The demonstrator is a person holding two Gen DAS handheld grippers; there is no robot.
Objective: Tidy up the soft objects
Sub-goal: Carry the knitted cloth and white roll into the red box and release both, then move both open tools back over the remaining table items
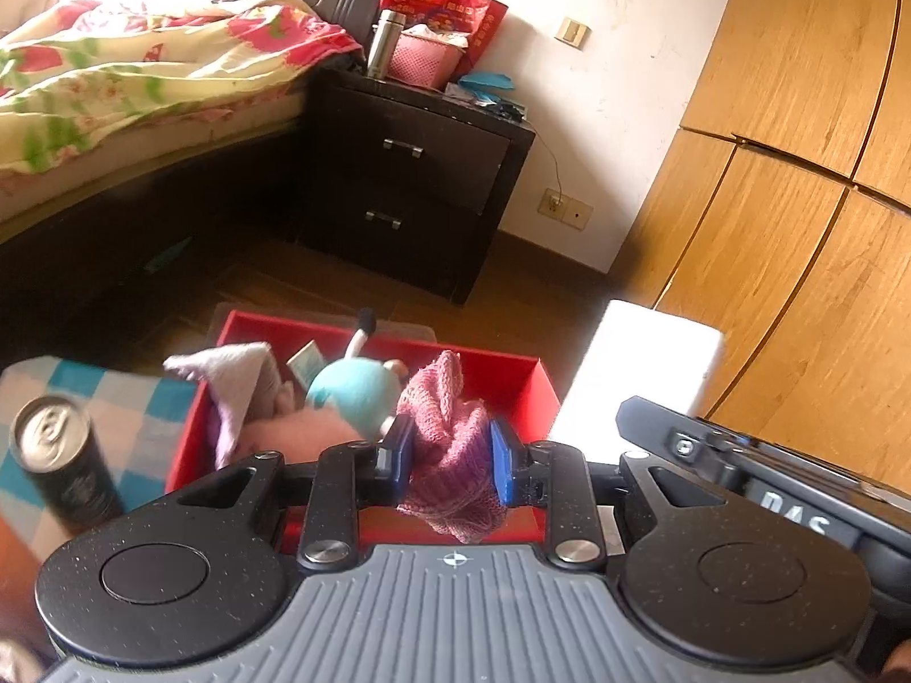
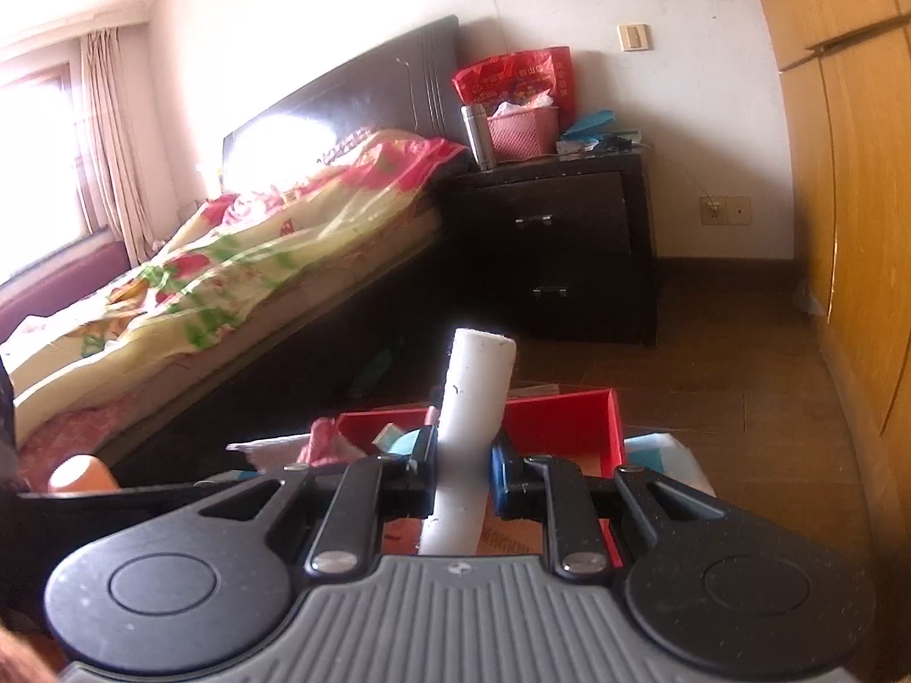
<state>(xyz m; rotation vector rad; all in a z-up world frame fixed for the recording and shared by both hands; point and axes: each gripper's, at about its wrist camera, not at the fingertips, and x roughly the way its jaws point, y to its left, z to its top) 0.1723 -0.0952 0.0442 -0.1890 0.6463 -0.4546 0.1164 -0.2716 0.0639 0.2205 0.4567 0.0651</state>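
A: How many soft things do you count?

B: In the left wrist view, three sit in the red box (image 1: 529, 381): a pale grey cloth (image 1: 233, 364) at its left wall, a teal plush toy (image 1: 353, 393) in the middle, and something pink and fuzzy (image 1: 296, 432) near it. A fourth, the pink knitted piece (image 1: 450, 455), is pinched in the left claw (image 1: 452, 455), its blue fingers (image 1: 501, 467) narrow around the bunched wool, over the near part of the box.

A: And the right claw (image 2: 464, 467)?

B: Clamped on one white roll (image 2: 475, 398), smooth, tilted slightly right, standing up past the fingers above the red box (image 2: 569, 415).

A: Anything else?

B: One dark drinks can (image 1: 62, 461), left of the box on a blue-checked cloth (image 1: 136, 415). One bed (image 2: 228, 262) far left, one dark nightstand (image 2: 563, 245) with two drawers.
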